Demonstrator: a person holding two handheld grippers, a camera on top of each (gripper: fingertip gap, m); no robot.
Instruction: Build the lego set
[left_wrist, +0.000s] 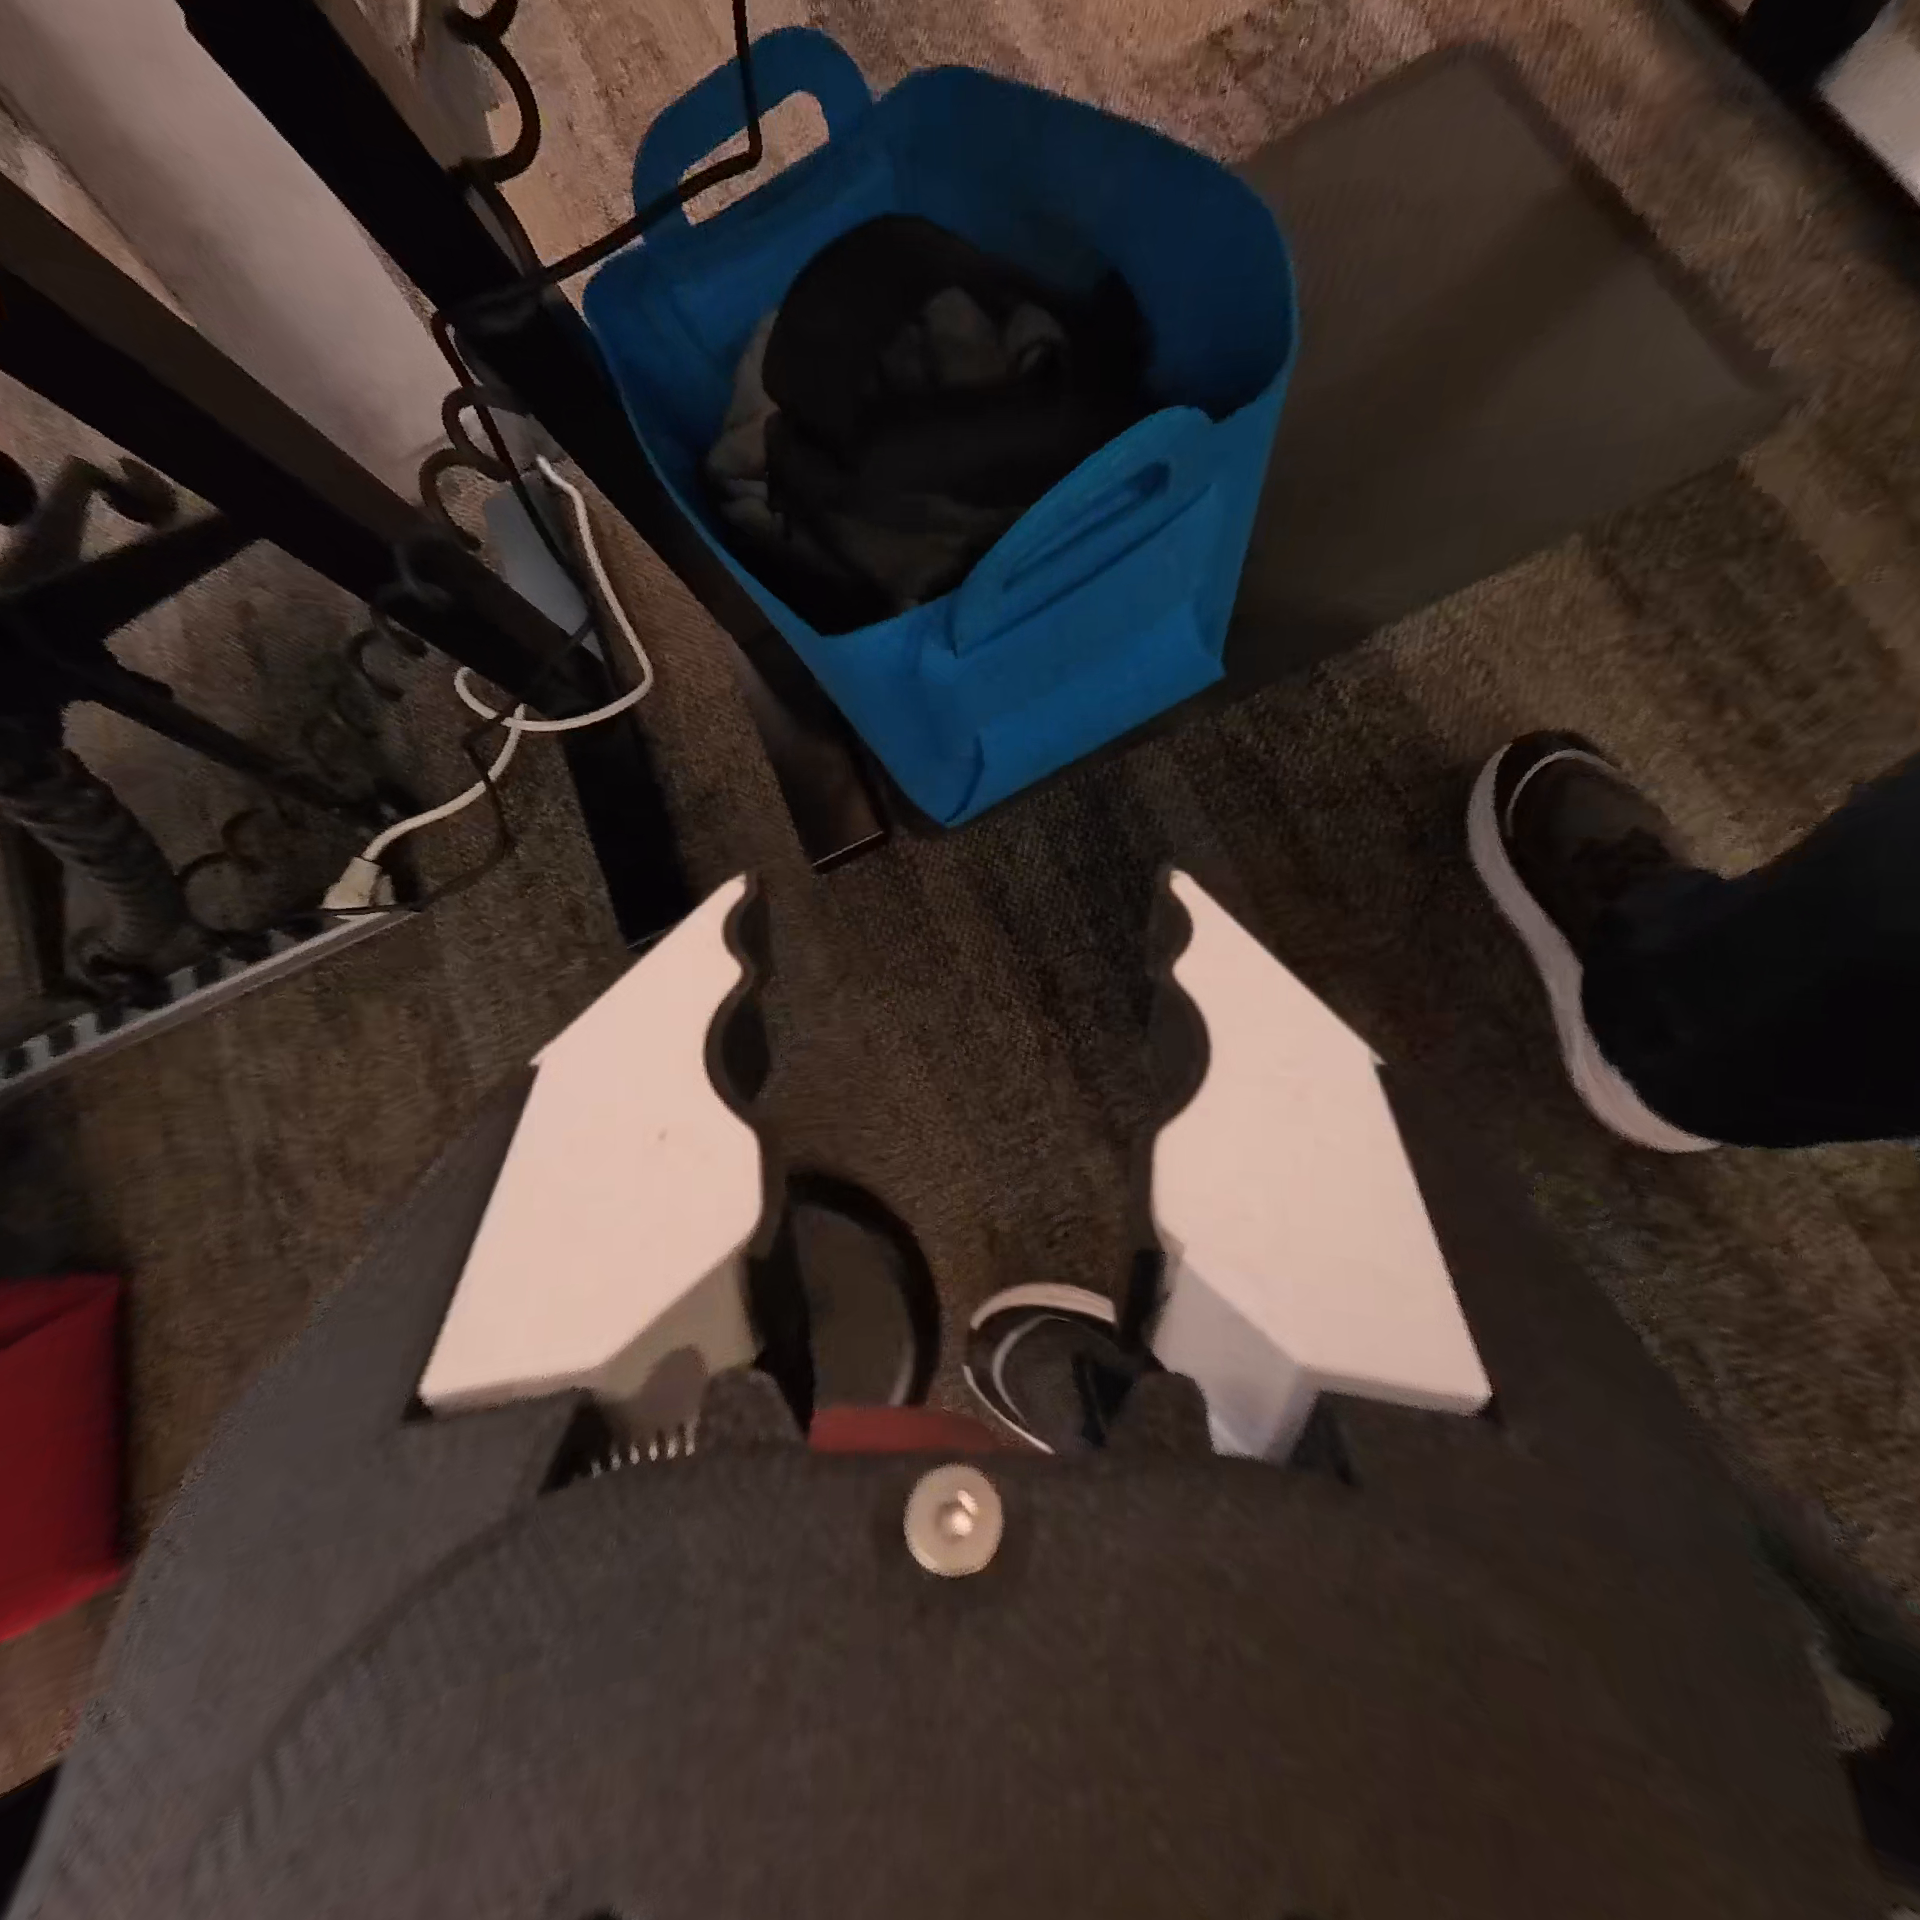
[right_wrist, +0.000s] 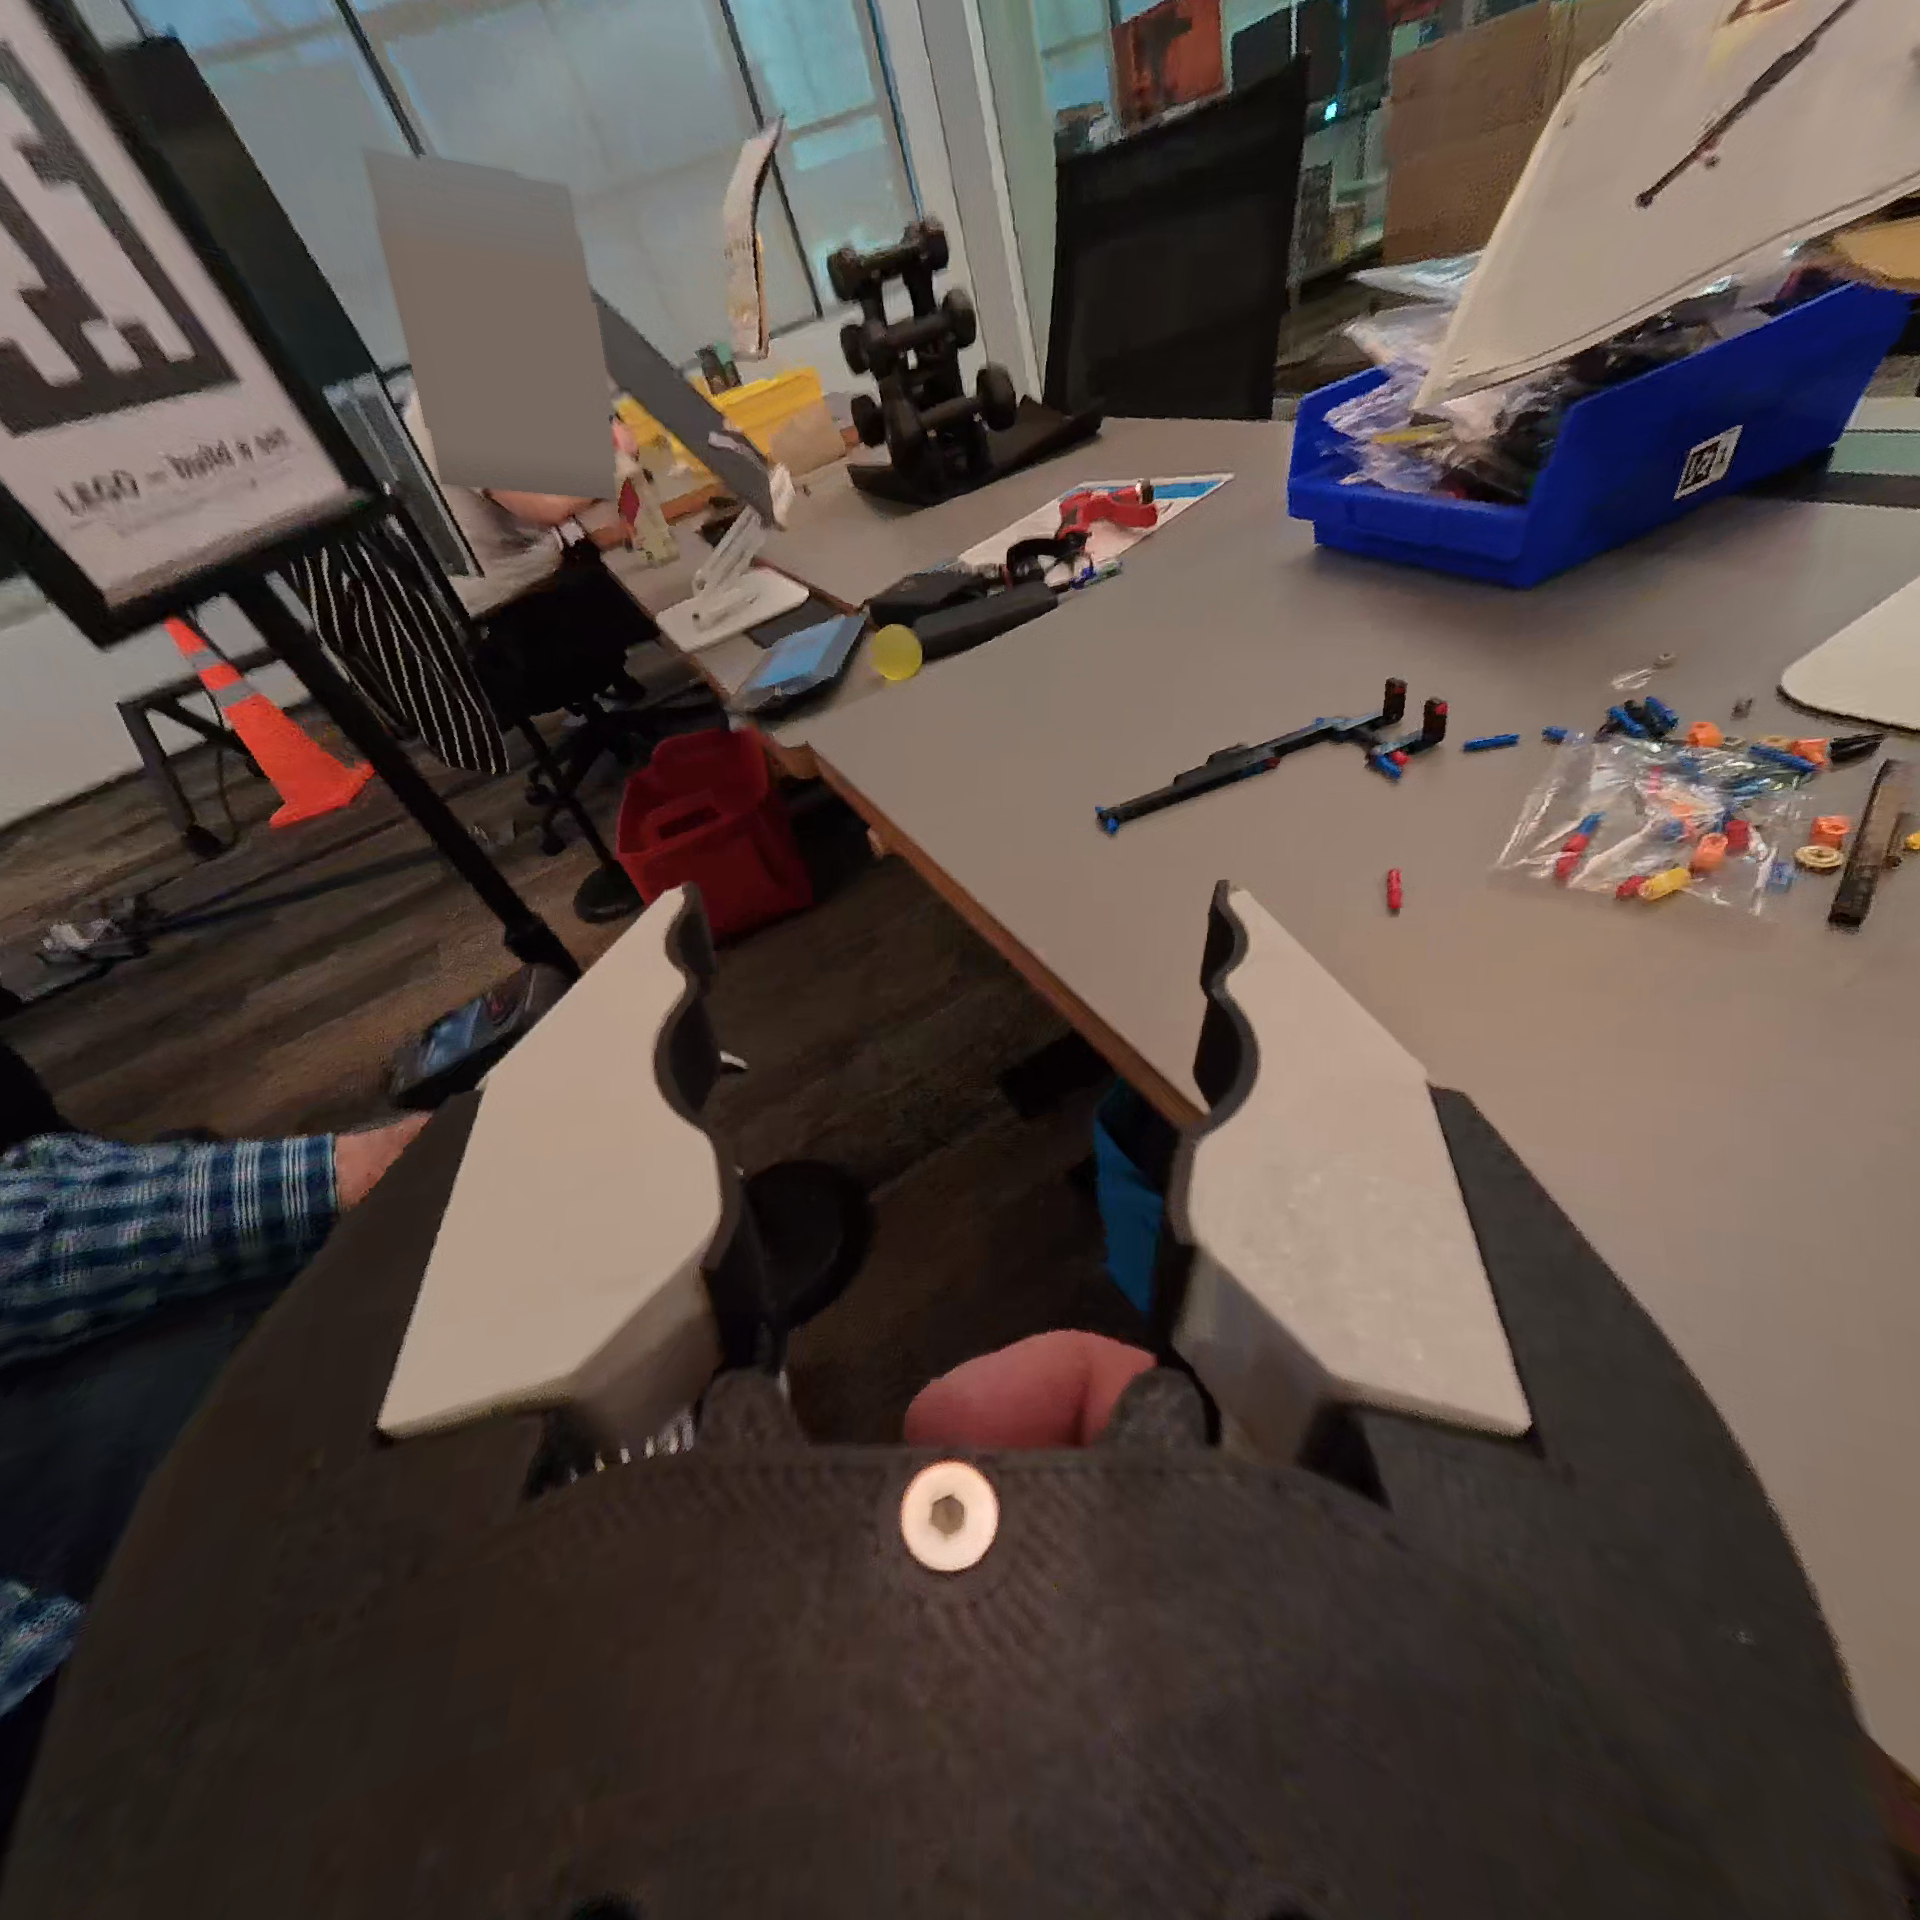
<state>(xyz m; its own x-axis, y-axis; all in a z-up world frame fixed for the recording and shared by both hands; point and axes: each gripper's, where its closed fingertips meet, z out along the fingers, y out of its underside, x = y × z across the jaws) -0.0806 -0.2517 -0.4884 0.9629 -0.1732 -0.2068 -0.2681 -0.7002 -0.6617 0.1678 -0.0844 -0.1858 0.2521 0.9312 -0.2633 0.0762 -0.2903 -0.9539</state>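
The left gripper points down at carpet, fingers spread wide and empty; a blue fabric bag beyond holds dark, indistinct contents. The right gripper also gapes empty, short of the grey table's edge. There, well ahead, lies a slim black-and-blue lego assembly beside a clear bag of small parts, partly blurred.

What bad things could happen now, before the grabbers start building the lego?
1. The small red peg lies alone on the grey table, apart from the clear plastic bag of coloured pieces; it could be knocked off and lost.
2. The open left gripper points down at the carpet, near a blue fabric bag and white cable, which it might snag.
3. The open right gripper hangs over the table's edge and could bump it.
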